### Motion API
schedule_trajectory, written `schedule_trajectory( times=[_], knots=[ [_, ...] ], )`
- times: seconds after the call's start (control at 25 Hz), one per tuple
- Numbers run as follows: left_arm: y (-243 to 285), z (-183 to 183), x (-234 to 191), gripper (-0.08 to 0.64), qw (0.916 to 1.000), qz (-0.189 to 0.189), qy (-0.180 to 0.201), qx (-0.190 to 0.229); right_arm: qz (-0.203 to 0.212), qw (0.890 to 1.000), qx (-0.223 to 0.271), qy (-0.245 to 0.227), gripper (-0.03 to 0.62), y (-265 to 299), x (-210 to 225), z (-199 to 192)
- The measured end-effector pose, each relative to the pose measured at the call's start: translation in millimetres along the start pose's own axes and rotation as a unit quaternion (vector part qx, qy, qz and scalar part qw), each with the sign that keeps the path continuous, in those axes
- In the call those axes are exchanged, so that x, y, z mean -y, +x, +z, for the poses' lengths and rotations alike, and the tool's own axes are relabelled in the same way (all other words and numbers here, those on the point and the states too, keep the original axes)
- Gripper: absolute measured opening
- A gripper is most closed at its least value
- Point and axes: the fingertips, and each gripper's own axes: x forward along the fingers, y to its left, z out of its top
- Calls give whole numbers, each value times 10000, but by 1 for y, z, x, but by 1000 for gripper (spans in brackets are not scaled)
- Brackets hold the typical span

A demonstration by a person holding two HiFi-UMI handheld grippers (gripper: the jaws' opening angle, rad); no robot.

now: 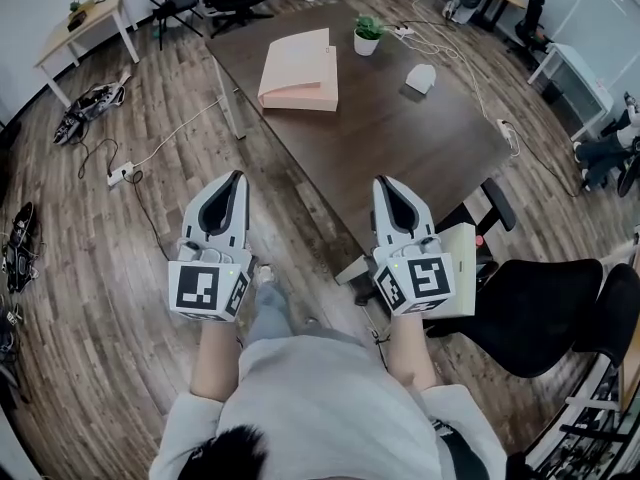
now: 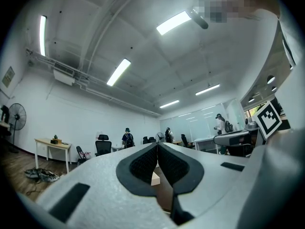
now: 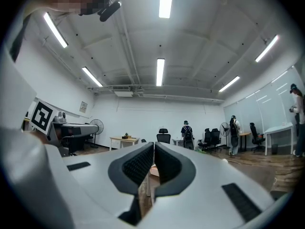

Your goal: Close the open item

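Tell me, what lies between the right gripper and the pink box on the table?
Nothing: in the head view, only bare dark tabletop stretches from the right gripper to the pink box.

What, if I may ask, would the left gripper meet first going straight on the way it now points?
Likely the pink box on the table, seen just beyond the left gripper's closed tips; its height is unclear, so it may pass above.

tabletop (image 1: 400,148) – box (image 1: 298,73) far left | pot plant (image 1: 367,36) behind, to its rt | small device (image 1: 421,78) rt of box – apart
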Motion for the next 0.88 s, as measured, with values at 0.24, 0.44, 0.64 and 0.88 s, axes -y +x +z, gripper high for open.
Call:
schedule_trajectory(
  times=[0.24, 0.44, 0.64, 0.88],
  knots=[
    [39, -10, -26, 9, 9999, -96, -25, 21, -125, 9999, -28, -24, 14, 41, 12, -5],
    [82, -17, -58, 9, 9998, -191, 2, 47, -219, 9997, 4, -61, 14, 92, 24, -6],
    [123, -21, -99, 9, 9997, -236, -41, 69, -287, 9996, 8, -48, 14, 147, 29, -6],
    [168, -32, -144, 9, 9993, -374, 21, 54, -408, 9992, 42, -16, 14, 208, 31, -12]
  ],
)
